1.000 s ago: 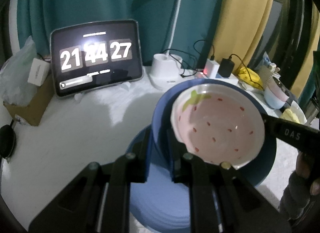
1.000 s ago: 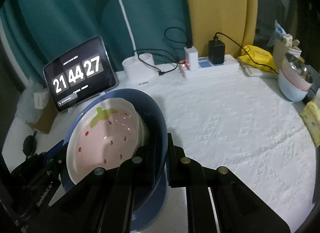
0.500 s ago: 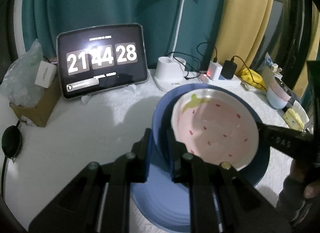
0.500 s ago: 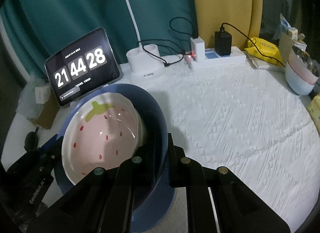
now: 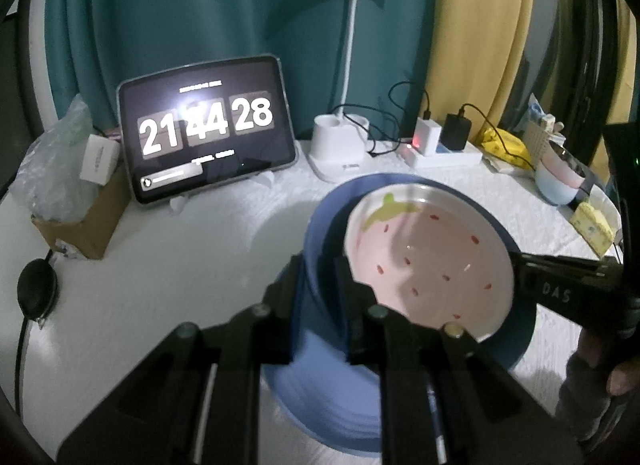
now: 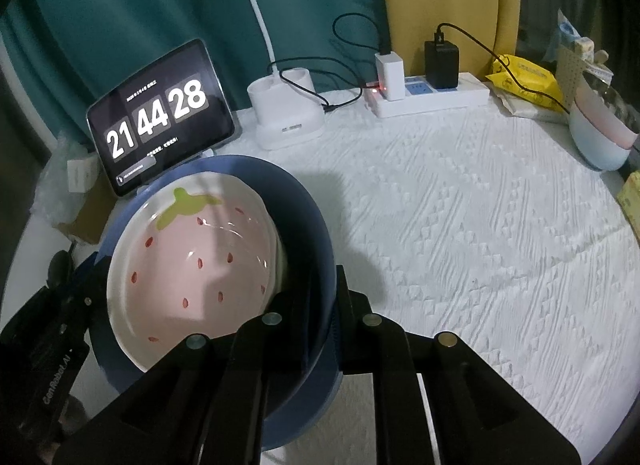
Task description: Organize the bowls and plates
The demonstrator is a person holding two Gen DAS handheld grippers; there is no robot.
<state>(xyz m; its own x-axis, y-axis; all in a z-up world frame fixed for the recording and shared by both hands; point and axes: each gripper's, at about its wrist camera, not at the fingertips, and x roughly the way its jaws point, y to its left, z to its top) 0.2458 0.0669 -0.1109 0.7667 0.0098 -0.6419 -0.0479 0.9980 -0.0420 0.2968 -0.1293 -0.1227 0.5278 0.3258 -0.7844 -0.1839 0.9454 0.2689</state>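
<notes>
A dark blue bowl [image 5: 316, 249] [image 6: 304, 225] holds a white and pink strawberry dish [image 5: 428, 261] [image 6: 192, 261]. My left gripper [image 5: 320, 291] is shut on the bowl's near wall, one finger inside and one outside. My right gripper [image 6: 324, 299] is shut on the opposite side of the rim in the same way. Each gripper shows in the other's view: the right gripper [image 5: 560, 285] and the left gripper [image 6: 60, 329]. A lighter blue plate [image 5: 320, 405] lies under the bowl; whether the two touch is unclear.
A tablet [image 5: 204, 133] showing a clock, a white lamp base [image 6: 286, 113] and a power strip [image 6: 432, 99] stand at the back. A cardboard box [image 5: 80, 225] sits left. Stacked pink and pale blue bowls [image 6: 600, 137] and a yellow sponge [image 5: 592, 225] are at the right edge.
Both grippers keep their hold on the blue bowl. The views have shifted only slightly, and the clock's last figures went from 27 to 28.
</notes>
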